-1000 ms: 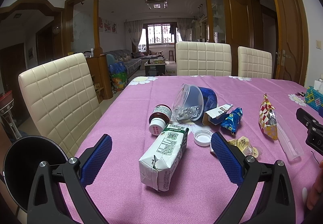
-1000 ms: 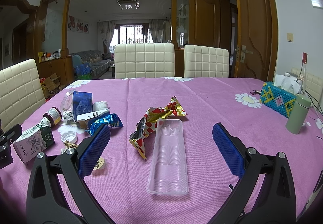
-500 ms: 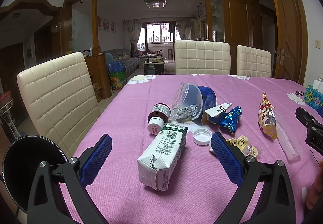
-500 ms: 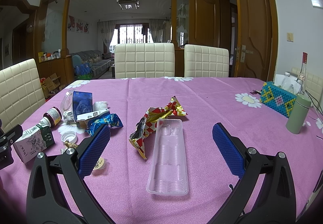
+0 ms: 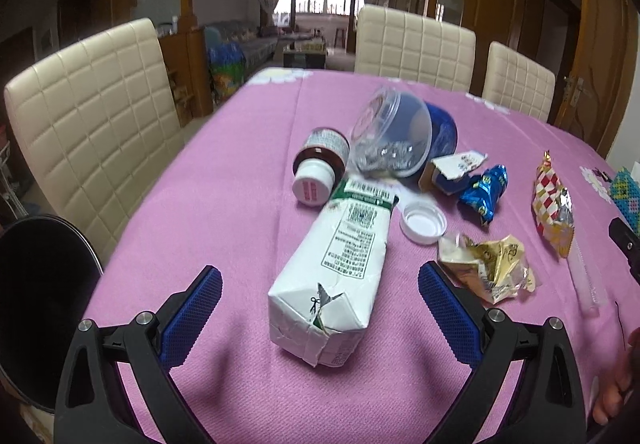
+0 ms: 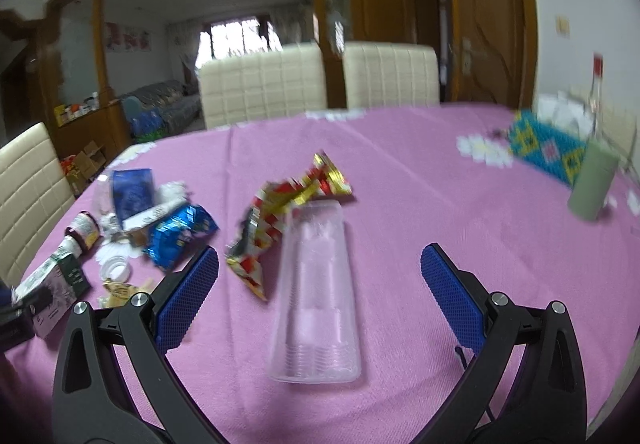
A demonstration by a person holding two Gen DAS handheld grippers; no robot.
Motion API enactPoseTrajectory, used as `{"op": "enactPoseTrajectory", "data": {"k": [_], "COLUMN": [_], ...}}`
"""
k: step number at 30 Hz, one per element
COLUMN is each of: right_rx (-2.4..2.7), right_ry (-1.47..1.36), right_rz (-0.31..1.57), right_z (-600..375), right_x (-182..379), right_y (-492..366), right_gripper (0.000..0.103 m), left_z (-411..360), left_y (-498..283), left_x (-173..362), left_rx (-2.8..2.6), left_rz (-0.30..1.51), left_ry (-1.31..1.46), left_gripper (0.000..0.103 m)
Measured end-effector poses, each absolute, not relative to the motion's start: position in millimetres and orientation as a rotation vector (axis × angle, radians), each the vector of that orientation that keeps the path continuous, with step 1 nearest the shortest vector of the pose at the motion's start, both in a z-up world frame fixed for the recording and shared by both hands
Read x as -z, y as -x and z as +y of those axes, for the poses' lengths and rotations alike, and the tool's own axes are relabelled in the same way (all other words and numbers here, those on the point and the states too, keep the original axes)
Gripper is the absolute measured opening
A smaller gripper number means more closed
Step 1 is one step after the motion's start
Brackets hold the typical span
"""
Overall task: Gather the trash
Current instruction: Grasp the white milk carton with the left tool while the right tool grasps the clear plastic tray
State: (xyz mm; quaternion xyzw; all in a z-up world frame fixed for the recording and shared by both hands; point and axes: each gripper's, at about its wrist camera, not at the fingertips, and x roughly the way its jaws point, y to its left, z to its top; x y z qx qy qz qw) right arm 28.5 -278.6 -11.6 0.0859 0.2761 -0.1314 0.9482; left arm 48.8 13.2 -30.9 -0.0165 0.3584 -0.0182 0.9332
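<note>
Your left tool is spread wide, with nothing between its blue pads, and the white milk carton lies on its side between them on the pink counter, near the counter's left edge. The carton is creased and dented, with green print and a torn end toward you. Beyond it lie a brown pill bottle with a white cap, a loose white lid, a clear tub on its side and a crumpled gold wrapper. Your right tool is also wide and holds nothing. Between its pads lies a clear plastic tray, lengthwise, touching a red and gold wrapper. A blue wrapper lies further left.
</note>
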Motion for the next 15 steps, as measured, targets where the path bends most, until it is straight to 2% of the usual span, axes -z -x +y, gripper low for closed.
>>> {"op": "enactPoseTrajectory", "data": {"k": [8,10,13,14,15], "right_rx": [0.254,0.251,0.231,0.227,0.223], "right_ry": [-0.195,-0.177,-0.174,-0.177,-0.188], "right_rz": [0.739,0.780,0.831,0.845,0.863], "right_z": [-282.1,-276.8,-276.4,-276.8,-278.2], "right_x": [31.6,35.9,41.2,43.0,45.4], "right_y": [-53.5,-58.0,-63.7,-65.2,-66.8], "right_gripper": [0.100,0.100,0.099,0.098,0.089], "left_z": [3.6,2.2,2.0,3.1,3.7], "left_y": [-54.7,-57.3,-64.1,-66.5,-66.1], "left_x": [36.6,38.9,45.2,47.5,47.5], "left_rx": [0.062,0.067,0.078,0.086,0.081], "left_rz": [0.789,0.806,0.855,0.874,0.873], "left_ry": [0.004,-0.001,0.003,0.010,0.013], "left_gripper": [0.096,0.092,0.073,0.061,0.056]}}
